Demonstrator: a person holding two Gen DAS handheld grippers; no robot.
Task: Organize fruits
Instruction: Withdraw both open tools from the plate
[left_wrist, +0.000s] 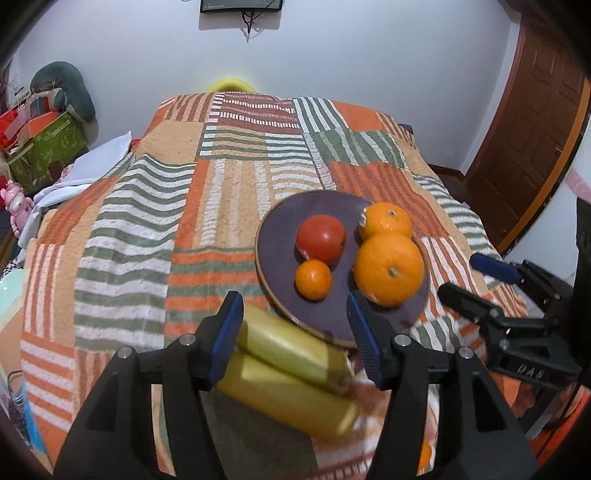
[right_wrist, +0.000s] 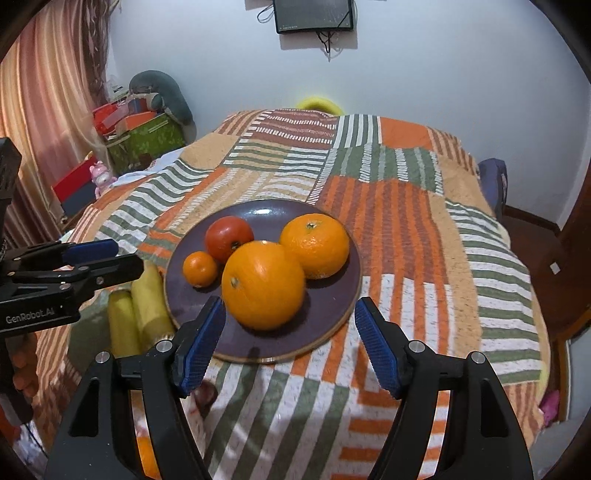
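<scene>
- Collection point: the dark purple plate (right_wrist: 343, 295) lies on the striped patchwork bedspread (right_wrist: 406, 221) of the bed, near its front edge.
- Already on the plate: a large orange (right_wrist: 263, 285) at the front, a second orange (right_wrist: 314, 245) touching it behind, a red tomato (right_wrist: 229, 238) toward the back and a small mandarin (right_wrist: 200, 268) just beside the tomato. Judged from this layout, most of the sorting is complete.
- Still off the plate: two yellow-green bananas (left_wrist: 291, 369) lie side by side on the bedspread, just beside the plate's left rim; one tip appears to touch or slip under the rim, which cannot be told for certain.
- Left claw (left_wrist: 295, 336): jaws spread wide, straddling the bananas. The left pad sits against the banana skin; the right pad stands clear of it. Nothing is gripped.
- Right claw (right_wrist: 288, 347): jaws spread wide, empty, hovering over the near rim of the plate with the large orange between and beyond the pads.
- Remaining work, as a judgement: close the left claw on the bananas and transfer them to the plate. Free plate surface is limited to the near and left portions.
- An orange shape shows at the lower frame edge under the claws; it is too obscured to identify.
</scene>
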